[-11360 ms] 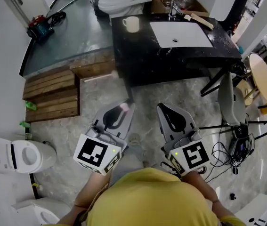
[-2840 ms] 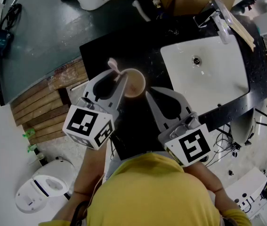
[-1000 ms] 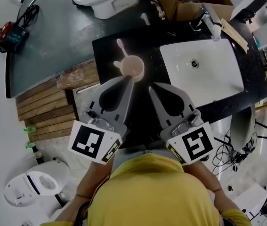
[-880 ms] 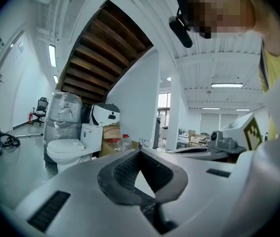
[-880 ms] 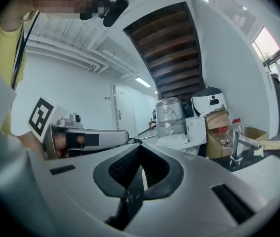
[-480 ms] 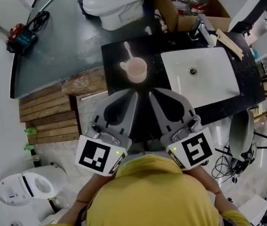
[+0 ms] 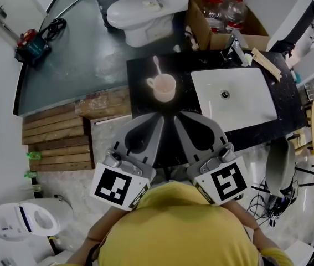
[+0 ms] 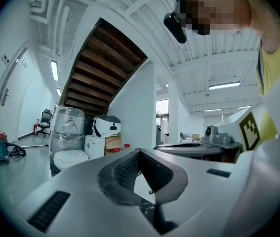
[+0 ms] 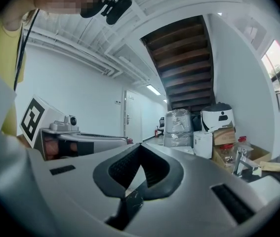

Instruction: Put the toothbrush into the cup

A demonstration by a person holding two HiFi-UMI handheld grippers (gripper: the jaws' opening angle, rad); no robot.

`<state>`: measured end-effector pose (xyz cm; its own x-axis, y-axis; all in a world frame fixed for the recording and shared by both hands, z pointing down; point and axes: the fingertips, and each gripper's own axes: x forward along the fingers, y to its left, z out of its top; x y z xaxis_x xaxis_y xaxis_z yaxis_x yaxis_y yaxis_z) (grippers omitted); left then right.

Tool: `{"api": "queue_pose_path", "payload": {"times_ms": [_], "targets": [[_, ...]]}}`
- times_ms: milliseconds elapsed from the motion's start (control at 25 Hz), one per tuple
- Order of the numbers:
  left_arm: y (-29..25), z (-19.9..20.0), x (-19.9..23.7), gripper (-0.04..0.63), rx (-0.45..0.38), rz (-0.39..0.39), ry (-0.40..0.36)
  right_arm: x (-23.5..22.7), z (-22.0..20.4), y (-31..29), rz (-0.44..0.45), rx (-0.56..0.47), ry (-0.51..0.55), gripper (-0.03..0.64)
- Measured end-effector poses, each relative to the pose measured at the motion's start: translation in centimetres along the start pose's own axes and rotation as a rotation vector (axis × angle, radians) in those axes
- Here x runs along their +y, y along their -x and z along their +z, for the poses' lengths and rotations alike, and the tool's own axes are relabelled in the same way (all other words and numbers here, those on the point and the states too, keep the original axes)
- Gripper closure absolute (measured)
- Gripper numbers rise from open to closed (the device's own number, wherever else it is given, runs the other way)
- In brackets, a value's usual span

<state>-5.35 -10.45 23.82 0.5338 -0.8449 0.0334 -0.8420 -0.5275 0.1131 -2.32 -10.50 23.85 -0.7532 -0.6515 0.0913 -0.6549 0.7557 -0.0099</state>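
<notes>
The toothbrush (image 7: 157,66) leans in the cup (image 7: 165,88) on the desk (image 7: 140,101), so my left gripper (image 7: 159,118) and right gripper (image 7: 178,117) rest pressed together, empty.

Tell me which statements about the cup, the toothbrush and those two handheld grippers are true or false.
1. The pale pink toothbrush stands in the pale pink handled cup. True.
2. The left gripper holds the toothbrush. False: its jaws are together with nothing between them, short of the cup.
3. The cup sits inside the white rectangular sink. False: it stands on the black countertop, left of the sink.
4. The right gripper is shut and empty. True.
5. A white toilet stands beyond the countertop. True.
</notes>
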Motion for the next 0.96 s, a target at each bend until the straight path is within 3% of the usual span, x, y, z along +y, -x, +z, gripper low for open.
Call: {"api": "queue_pose_path", "payload": {"times_ms": [960], "targets": [[2.4,-1.0,-0.4,0.586,-0.005,-0.075,-0.002,3.3,-1.3,0.4,-0.031,0.017,0.007,0.601]]}}
